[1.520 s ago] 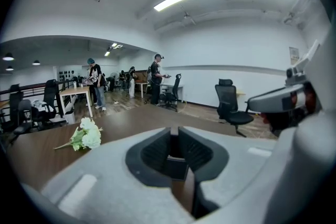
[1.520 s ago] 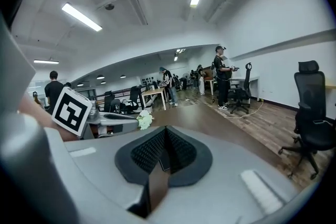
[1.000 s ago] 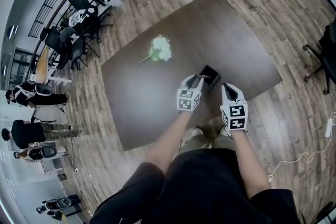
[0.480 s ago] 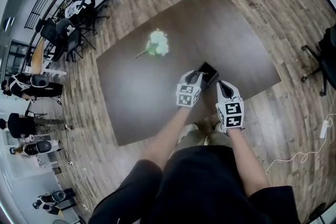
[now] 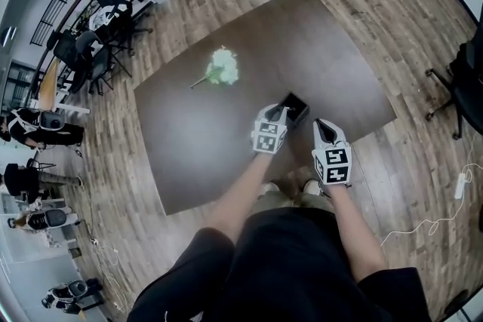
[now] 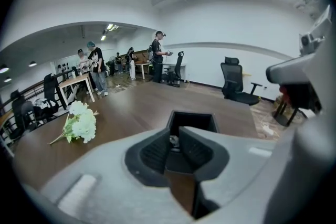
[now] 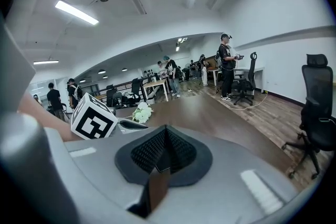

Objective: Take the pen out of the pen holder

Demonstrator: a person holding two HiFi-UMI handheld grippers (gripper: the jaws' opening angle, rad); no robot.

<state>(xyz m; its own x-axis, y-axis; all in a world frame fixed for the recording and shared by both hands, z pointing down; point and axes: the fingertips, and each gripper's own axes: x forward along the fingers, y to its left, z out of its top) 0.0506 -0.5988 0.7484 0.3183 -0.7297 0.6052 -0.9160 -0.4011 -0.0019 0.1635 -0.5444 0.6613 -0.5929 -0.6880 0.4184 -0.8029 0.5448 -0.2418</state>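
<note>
**Item: pen** (image 6: 173, 140). Only its top end shows, a small, shiny, silvery tip. It stands up out of the pen holder's open mouth at the near edge. The shaft is hidden by the jaws and the holder wall, and the head view does not resolve the pen at all.

**Pen holder:** a black, square, open-topped box (image 5: 296, 108) standing upright on the dark brown wooden table (image 5: 204, 154).

**Left gripper** (image 5: 278, 111): grey body with ribbed black pads, poised directly over the holder's near edge and angled down into it. The jaws are partly apart and closing, with a narrow slot between them. The pen's tip sits in that slot between the pads.

**Right gripper** (image 5: 320, 124): just beside the holder, on its right and nearer the person. The jaws are closed pad to pad with nothing between them.

**Bunch of pale green-white artificial flowers** (image 5: 220, 69): lying on the table, well apart from the holder, to its far left.
</note>
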